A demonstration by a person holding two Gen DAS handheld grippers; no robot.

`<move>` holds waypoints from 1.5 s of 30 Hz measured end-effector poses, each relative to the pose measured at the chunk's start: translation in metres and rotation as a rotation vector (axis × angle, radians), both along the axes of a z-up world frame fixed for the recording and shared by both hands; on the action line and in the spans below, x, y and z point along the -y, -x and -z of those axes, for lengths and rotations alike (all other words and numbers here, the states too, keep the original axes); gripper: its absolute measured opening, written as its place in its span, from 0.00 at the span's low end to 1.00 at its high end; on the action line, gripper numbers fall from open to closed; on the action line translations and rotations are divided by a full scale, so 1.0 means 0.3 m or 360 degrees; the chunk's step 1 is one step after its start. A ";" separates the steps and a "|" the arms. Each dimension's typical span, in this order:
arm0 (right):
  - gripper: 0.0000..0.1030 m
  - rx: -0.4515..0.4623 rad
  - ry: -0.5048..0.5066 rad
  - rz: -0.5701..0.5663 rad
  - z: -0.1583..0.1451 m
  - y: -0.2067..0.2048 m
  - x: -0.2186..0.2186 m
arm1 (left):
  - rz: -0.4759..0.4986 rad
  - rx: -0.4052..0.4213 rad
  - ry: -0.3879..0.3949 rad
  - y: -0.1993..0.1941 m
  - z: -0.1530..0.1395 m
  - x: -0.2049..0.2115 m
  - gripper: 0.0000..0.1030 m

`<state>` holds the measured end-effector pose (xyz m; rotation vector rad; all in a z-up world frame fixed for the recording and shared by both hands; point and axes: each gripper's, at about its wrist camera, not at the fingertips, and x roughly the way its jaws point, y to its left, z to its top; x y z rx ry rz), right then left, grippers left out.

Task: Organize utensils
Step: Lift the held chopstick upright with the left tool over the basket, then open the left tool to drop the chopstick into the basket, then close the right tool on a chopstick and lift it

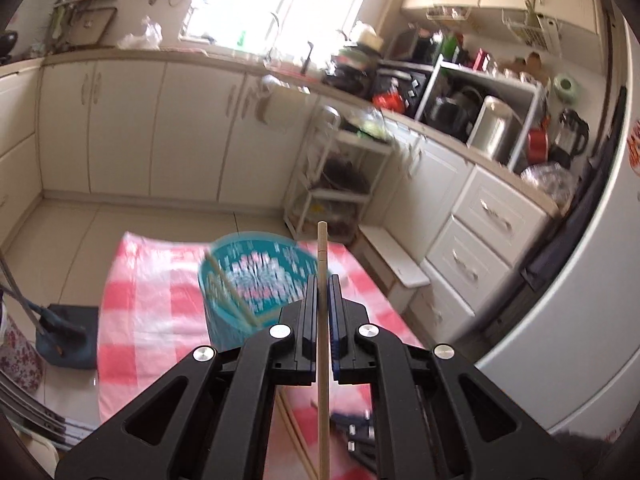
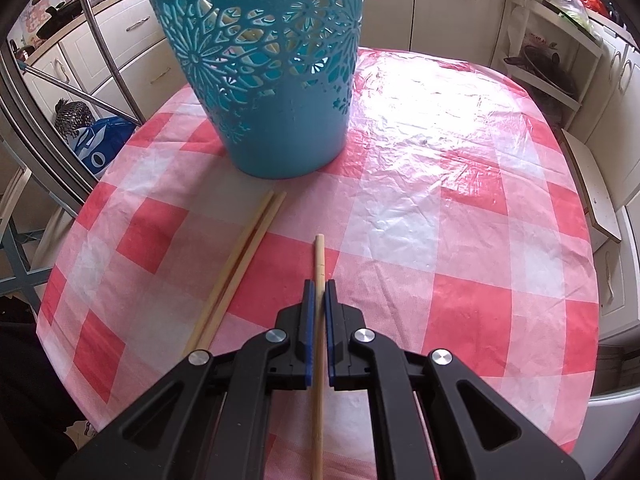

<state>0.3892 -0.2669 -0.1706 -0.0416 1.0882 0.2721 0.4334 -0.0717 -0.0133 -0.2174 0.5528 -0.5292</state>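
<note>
Left wrist view: left hand-held gripper (image 1: 322,280) is clamped on a wooden chopstick (image 1: 322,264), raised above the checked bench (image 1: 152,280) near the teal basket (image 1: 248,276). Right hand-held gripper (image 2: 319,286) pinches another chopstick (image 2: 319,256) low over the bench, beside two loose chopsticks (image 2: 240,256).
</note>
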 end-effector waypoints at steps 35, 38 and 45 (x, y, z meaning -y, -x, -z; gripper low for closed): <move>0.06 -0.0017 -0.0033 -0.0008 0.000 0.002 0.021 | -0.0609 -0.0025 -0.0184 -0.020 0.124 -0.140 0.68; 0.06 -0.0018 -0.0032 -0.0010 0.000 0.003 0.028 | -0.0676 -0.0092 -0.0156 0.046 0.163 -0.196 0.72; 0.06 -0.0015 -0.0006 -0.0036 0.000 0.008 0.025 | -0.0676 -0.0143 -0.0241 0.051 0.205 -0.227 0.72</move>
